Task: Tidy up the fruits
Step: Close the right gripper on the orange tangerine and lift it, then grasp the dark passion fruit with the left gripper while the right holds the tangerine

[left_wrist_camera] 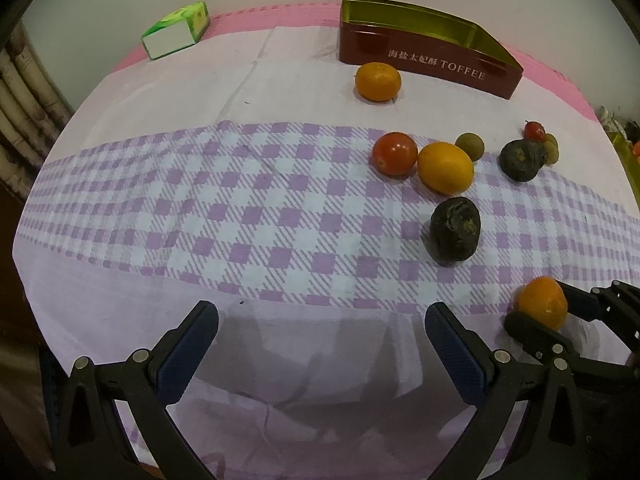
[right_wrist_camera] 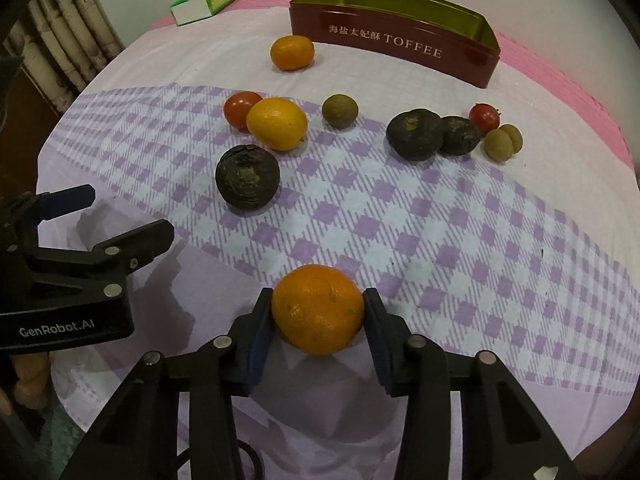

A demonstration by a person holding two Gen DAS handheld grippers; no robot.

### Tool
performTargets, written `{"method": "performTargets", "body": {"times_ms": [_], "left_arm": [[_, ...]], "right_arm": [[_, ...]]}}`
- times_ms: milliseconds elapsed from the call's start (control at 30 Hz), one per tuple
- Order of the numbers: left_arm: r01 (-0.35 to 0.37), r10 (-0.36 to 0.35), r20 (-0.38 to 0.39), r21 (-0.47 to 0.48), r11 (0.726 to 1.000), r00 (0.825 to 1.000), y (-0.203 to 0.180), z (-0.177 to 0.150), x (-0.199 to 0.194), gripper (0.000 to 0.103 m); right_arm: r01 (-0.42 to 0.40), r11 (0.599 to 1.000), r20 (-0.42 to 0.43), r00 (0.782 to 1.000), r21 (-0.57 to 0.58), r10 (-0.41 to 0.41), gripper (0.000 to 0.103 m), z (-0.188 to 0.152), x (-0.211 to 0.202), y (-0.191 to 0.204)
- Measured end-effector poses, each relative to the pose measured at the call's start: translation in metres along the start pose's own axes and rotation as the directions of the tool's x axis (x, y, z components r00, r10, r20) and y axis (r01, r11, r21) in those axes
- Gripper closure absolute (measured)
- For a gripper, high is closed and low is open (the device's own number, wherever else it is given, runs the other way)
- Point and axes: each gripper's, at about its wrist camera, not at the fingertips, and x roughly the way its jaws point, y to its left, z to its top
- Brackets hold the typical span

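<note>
My right gripper (right_wrist_camera: 318, 308) is shut on an orange mandarin (right_wrist_camera: 318, 309) near the table's front; it also shows in the left wrist view (left_wrist_camera: 543, 302). My left gripper (left_wrist_camera: 322, 320) is open and empty over the front of the cloth. A red toffee tin (right_wrist_camera: 400, 40) stands open at the back. Loose on the cloth lie another mandarin (right_wrist_camera: 292, 53), a yellow-orange fruit (right_wrist_camera: 277, 123), a tomato (right_wrist_camera: 240, 109), a dark fruit (right_wrist_camera: 247, 176), a green-brown longan (right_wrist_camera: 339, 110), two more dark fruits (right_wrist_camera: 414, 134), a small tomato (right_wrist_camera: 484, 117) and two longans (right_wrist_camera: 503, 142).
A green and white tissue box (right_wrist_camera: 204, 2) lies at the back left. The table (right_wrist_camera: 400, 240) has a purple checked cloth over a pink mat. A curtain (right_wrist_camera: 60, 52) hangs at the left.
</note>
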Motion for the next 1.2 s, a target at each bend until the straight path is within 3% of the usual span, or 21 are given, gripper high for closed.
{"method": "performTargets", "body": {"times_ms": [467, 900, 1200], "left_arm": [[-0.005, 0.005, -0.004, -0.002, 1.000, 1.000, 0.002, -0.001, 0.002, 0.001], [-0.011, 0.011, 0.003, 0.028, 1.000, 1.000, -0.002, 0.000, 0.004, 0.001], [0.034, -0.035, 0.016, 0.074, 0.997, 0.999, -0.015, 0.010, 0.006, 0.014]], "right_arm": [[-0.009, 1.000, 0.014, 1.000, 0.010, 0.009, 0.064, 0.003, 0.000, -0.002], [0.026, 0.995, 0.034, 0.999, 0.101, -0.030, 0.064, 0.005, -0.003, -0.031], [0.079, 0.980, 0.044, 0.995, 0.182, -0.088, 0.064, 0.005, -0.007, -0.068]]}}
